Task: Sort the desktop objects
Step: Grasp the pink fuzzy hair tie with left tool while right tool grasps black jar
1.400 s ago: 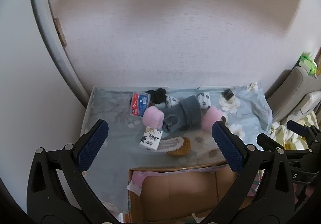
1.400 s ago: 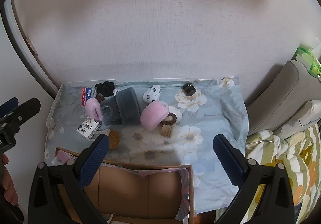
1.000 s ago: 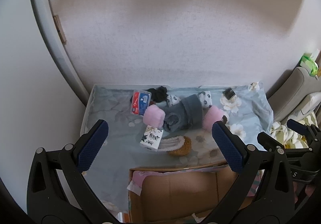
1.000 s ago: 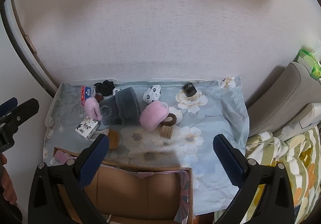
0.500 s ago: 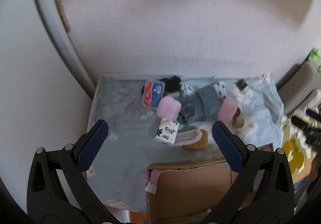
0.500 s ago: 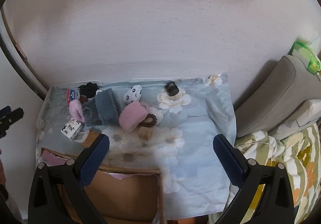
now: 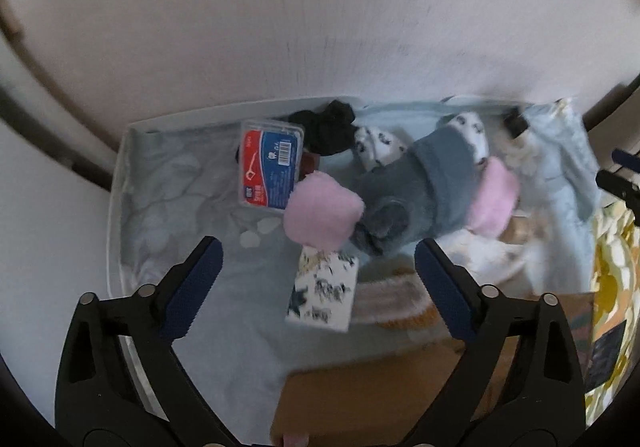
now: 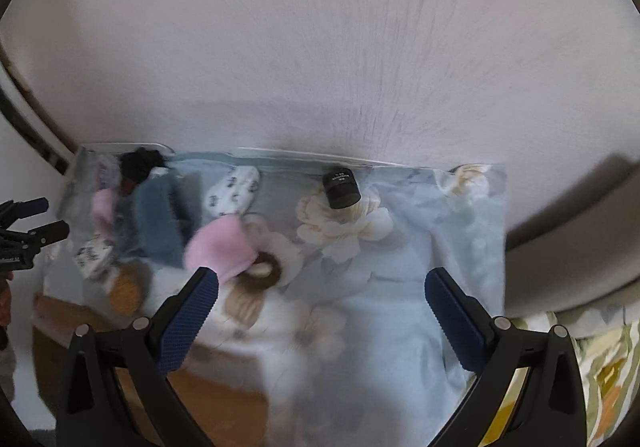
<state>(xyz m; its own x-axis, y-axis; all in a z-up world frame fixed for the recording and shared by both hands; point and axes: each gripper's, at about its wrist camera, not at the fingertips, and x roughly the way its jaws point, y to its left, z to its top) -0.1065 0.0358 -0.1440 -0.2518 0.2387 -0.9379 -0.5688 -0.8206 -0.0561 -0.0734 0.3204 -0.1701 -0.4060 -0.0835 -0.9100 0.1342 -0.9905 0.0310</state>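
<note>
My left gripper is open and empty above the table's near left part, over a white patterned tissue pack. Beyond it lie a pink fluffy sock, a grey sock, a red and blue floss box and black fabric. My right gripper is open and empty above the floral cloth, near a second pink sock, a brown hair tie and a small black jar.
A cardboard box stands against the table's near edge and also shows in the right wrist view. White panda-print socks lie near the back wall. Bedding lies to the right.
Both grippers have moved forward and down toward the table, so the objects look larger. Both stay open and empty. The objects have not moved.
</note>
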